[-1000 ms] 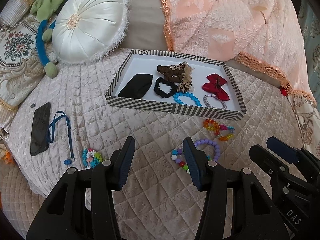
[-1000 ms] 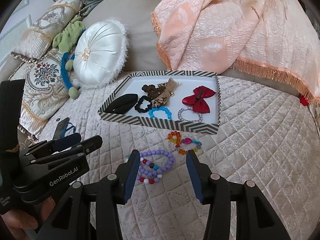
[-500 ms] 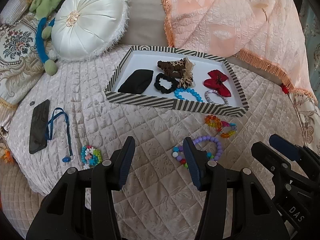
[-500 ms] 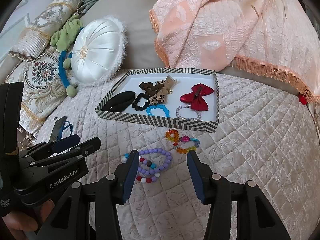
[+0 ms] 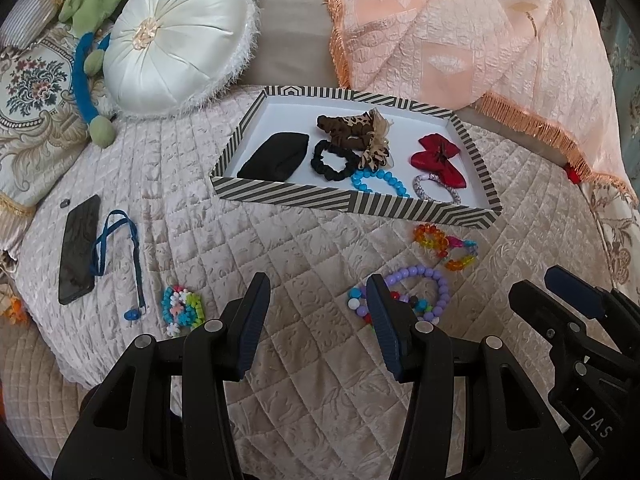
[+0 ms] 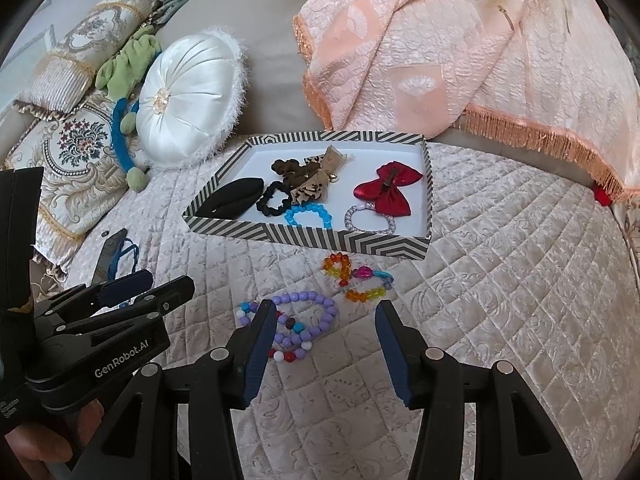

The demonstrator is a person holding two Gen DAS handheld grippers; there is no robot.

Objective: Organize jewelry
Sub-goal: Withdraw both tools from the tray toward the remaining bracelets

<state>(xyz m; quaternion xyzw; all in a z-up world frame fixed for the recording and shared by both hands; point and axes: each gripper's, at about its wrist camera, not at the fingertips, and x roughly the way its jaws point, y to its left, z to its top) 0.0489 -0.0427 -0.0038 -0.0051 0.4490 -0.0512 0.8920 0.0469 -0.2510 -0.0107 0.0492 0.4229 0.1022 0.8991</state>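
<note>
A striped tray (image 5: 352,202) (image 6: 304,236) on the quilted bed holds a black pouch, black scrunchie, leopard bow, blue bead bracelet (image 5: 380,180), silver bracelet and red bow (image 6: 386,192). In front of it lie an orange-and-multicolour bracelet (image 5: 444,244) (image 6: 352,276) and a purple bead bracelet (image 5: 420,292) (image 6: 308,316) with mixed beads. A small green-and-blue bead bunch (image 5: 182,308) lies left. My left gripper (image 5: 316,316) is open and empty, above the quilt between the bunch and the purple bracelet. My right gripper (image 6: 326,344) is open and empty, just right of the purple bracelet.
A black phone (image 5: 78,248) with a blue lanyard (image 5: 120,252) lies at the left. A round white cushion (image 5: 180,36), patterned pillows and a green-blue plush sit behind. A peach fringed blanket (image 5: 480,40) drapes at the back right.
Both grippers have drawn slightly back and the views have shifted a little; the tray and bracelets appear a bit farther. Both stay open and empty.
</note>
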